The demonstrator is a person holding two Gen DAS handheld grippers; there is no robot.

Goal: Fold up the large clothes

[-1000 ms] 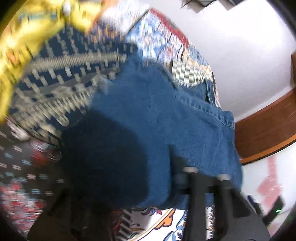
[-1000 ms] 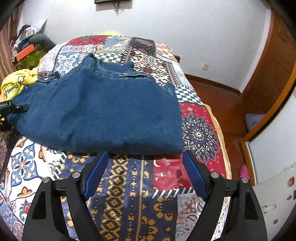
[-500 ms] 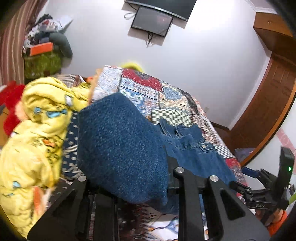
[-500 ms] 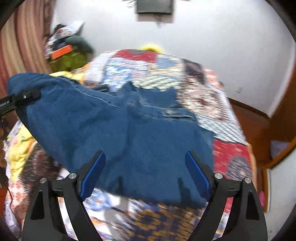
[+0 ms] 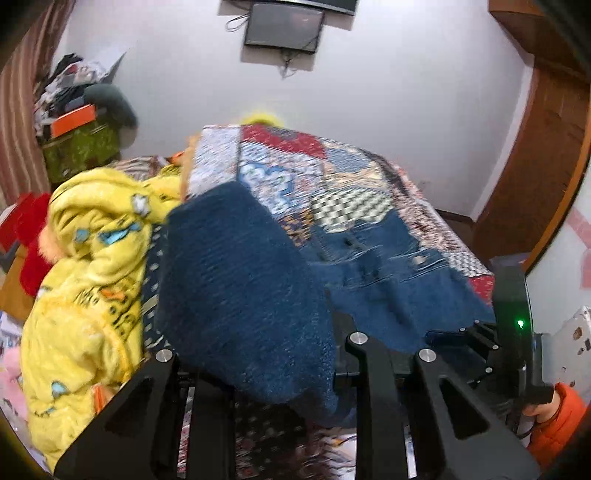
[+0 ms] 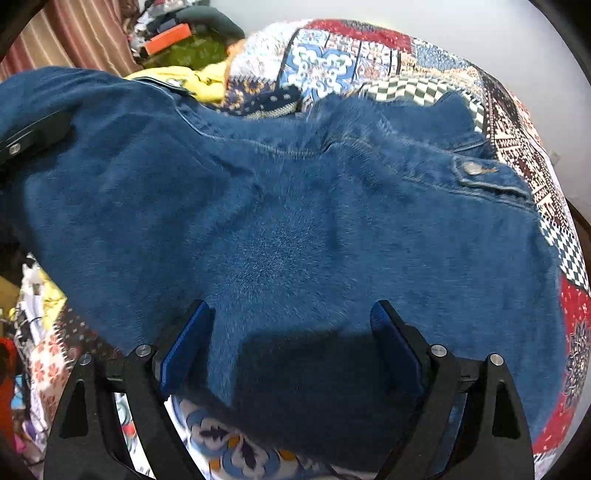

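Note:
A blue denim jacket (image 6: 314, 221) lies across the patchwork bed (image 6: 332, 62), its left edge lifted. My left gripper (image 5: 258, 354) is shut on that lifted edge of the denim jacket (image 5: 240, 288), which drapes over and hides its fingertips; it also shows in the right wrist view (image 6: 33, 136) at the far left. My right gripper (image 6: 291, 343) is open, its blue pads (image 6: 186, 347) spread over the jacket's near hem, holding nothing. The right gripper also shows in the left wrist view (image 5: 476, 339) at the right.
A yellow printed blanket (image 5: 88, 280) is heaped at the bed's left side. A cluttered shelf with an orange box (image 5: 74, 118) stands behind it. A wall-mounted screen (image 5: 284, 26) and a wooden door (image 5: 535, 166) are beyond the bed.
My left gripper has lifted the jacket's left edge off the bed and carried it up. My right gripper has moved forward and down onto the jacket's near hem, still open.

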